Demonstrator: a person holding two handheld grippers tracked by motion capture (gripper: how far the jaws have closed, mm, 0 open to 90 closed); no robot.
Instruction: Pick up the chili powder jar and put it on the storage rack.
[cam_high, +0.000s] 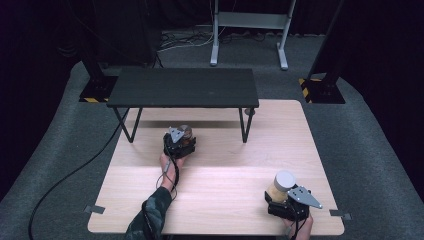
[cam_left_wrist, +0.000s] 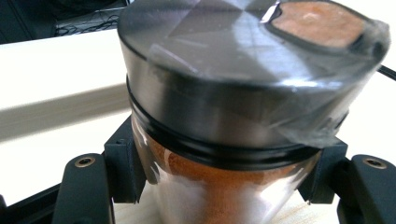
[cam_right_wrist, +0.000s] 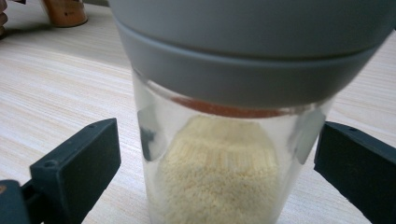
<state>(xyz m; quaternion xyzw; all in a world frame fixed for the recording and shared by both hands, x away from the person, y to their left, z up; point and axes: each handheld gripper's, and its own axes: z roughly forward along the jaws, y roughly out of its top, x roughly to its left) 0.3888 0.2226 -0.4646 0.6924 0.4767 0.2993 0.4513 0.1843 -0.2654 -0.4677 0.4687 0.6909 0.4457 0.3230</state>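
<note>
My left gripper is near the middle of the wooden table, shut on a glass jar of orange-brown powder with a steel lid under clear film. Both black pads press on the glass. At the table's front right, my right gripper stands around a jar of pale yellow grains with a grey lid. Its left pad is clear of the glass and its right pad sits close beside it, so the jaws are open.
A low black shelf on thin legs stands across the back of the table, just beyond the left gripper. Black cable runs over the grey carpet at the left. A grey metal frame stands behind.
</note>
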